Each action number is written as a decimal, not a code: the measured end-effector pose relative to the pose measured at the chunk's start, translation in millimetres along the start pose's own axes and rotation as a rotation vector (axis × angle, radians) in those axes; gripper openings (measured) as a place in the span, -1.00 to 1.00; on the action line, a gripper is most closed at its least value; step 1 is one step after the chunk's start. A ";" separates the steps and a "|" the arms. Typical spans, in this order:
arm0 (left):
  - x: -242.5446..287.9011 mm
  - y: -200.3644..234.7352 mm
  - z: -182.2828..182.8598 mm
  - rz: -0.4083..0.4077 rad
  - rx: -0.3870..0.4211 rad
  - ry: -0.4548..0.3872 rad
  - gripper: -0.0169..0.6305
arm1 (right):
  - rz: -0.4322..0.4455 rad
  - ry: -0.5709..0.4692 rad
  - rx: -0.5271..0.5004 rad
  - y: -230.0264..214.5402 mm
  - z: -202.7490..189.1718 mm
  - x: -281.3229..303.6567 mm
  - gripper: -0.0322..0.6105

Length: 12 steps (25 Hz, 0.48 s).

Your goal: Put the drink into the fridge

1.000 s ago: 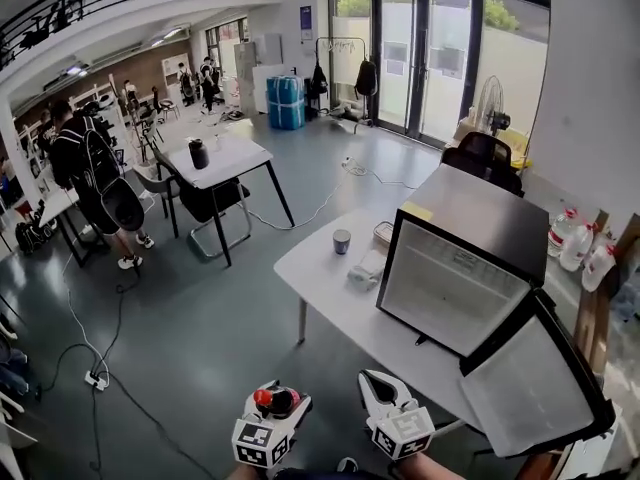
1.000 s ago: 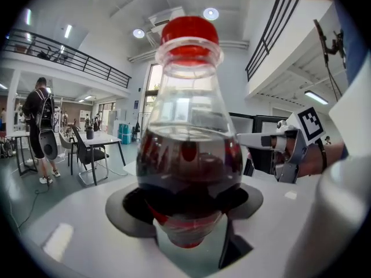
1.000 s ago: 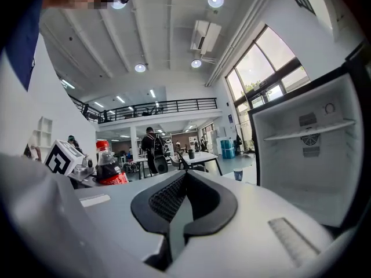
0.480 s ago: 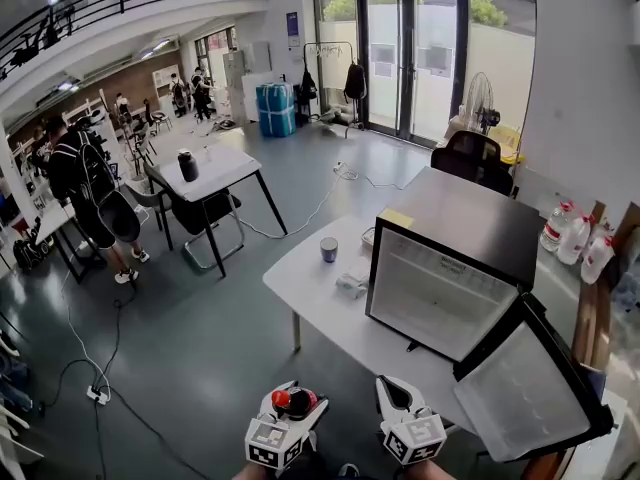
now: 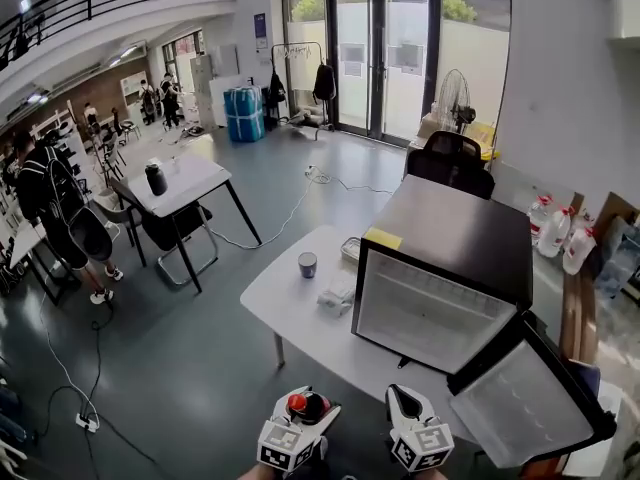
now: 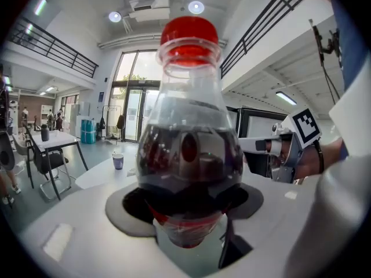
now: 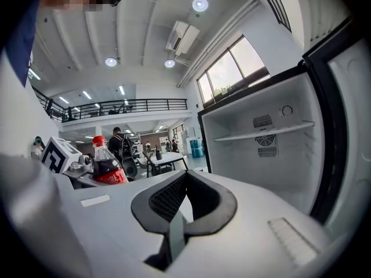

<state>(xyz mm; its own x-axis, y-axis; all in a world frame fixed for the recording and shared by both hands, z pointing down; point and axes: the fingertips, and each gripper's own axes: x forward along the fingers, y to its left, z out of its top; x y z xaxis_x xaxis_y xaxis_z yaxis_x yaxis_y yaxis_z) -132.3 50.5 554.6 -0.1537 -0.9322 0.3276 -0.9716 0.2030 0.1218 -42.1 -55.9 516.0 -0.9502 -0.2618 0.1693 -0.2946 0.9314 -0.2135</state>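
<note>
The left gripper (image 5: pixel 304 420) is clamping its jaws on the bottle (image 5: pixel 308 405) of dark drink, holding it upright with the red cap up, in front of the fridge (image 5: pixel 445 240) and not yet in it. In the left gripper view the bottle (image 6: pixel 188 155) is filling the gap between the pads. The right gripper (image 5: pixel 406 408) is hovering just beside the left one, on the side nearer the fridge's door (image 5: pixel 525 403), with its jaws together and nothing between them. The fridge is sitting on the counter (image 5: pixel 275 293) with the door hanging wide open; a bare white shelf (image 7: pixel 264 133) is showing inside. A cup (image 5: pixel 308 264) is standing on the counter left of the fridge
</note>
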 end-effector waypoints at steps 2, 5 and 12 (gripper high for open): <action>12.1 12.0 7.2 -0.019 0.017 0.002 0.03 | -0.020 -0.006 0.001 -5.4 5.5 14.8 -0.88; 31.2 31.5 16.1 -0.045 0.043 0.009 0.03 | -0.047 -0.013 0.005 -12.2 11.7 38.0 -0.88; 69.5 63.3 47.8 -0.093 0.103 0.012 0.03 | -0.100 -0.004 0.004 -24.0 17.7 78.0 -0.88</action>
<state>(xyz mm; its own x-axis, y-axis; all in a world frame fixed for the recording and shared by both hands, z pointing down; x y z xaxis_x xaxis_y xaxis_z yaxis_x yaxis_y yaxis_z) -213.1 -15.8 540.3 -0.0609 -0.9419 0.3304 -0.9949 0.0837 0.0555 -110.9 -103.2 517.3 -0.9165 -0.3543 0.1859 -0.3883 0.8996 -0.1996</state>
